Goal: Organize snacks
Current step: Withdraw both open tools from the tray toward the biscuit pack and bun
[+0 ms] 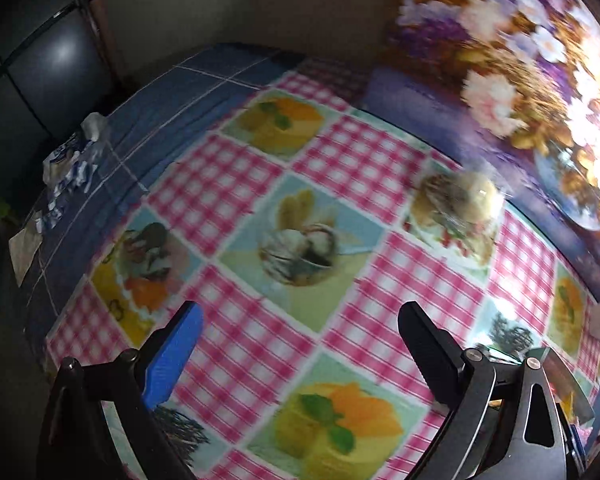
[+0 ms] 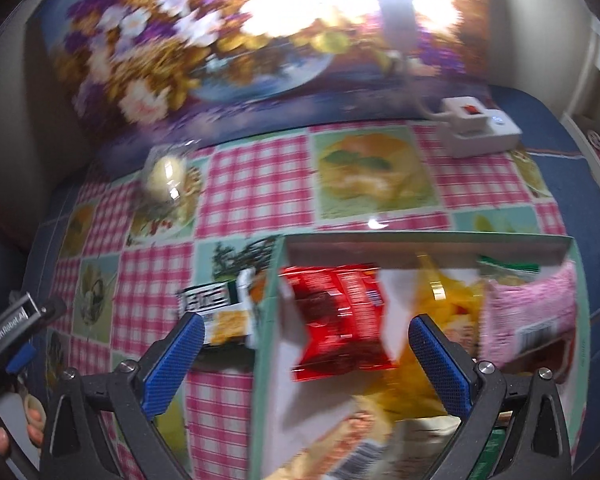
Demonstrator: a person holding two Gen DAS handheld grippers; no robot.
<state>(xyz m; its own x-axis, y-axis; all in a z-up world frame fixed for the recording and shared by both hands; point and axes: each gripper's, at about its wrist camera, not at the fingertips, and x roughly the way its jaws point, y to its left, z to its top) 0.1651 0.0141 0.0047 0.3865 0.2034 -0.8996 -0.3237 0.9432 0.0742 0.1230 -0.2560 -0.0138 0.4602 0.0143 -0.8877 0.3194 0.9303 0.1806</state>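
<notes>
- right gripper (image 2: pixel 304 356) spread over box (image 2: pixel 268 320), red pack (image 2: pixel 340 320) below, likely just dropped.
- left gripper (image 1: pixel 300 340) spread, empty, over table (image 1: pixel 340 152) middle.
- bun (image 2: pixel 166 176) waited near far edge.

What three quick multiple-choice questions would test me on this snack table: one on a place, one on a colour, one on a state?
1. Where is the red snack bag?
A. inside the box
B. on the power strip
C. held in a claw

2. What colour are the checks on the tablecloth?
A. green and white
B. pink and white
C. black and yellow

3. How is the right claw?
A. shut on a bag
B. shut and empty
C. open and empty

Answers:
1 A, the bag sits between the box walls.
2 B, pink checks show in both views.
3 C, its blue-padded fingers stand wide apart, gripping nothing.
</notes>
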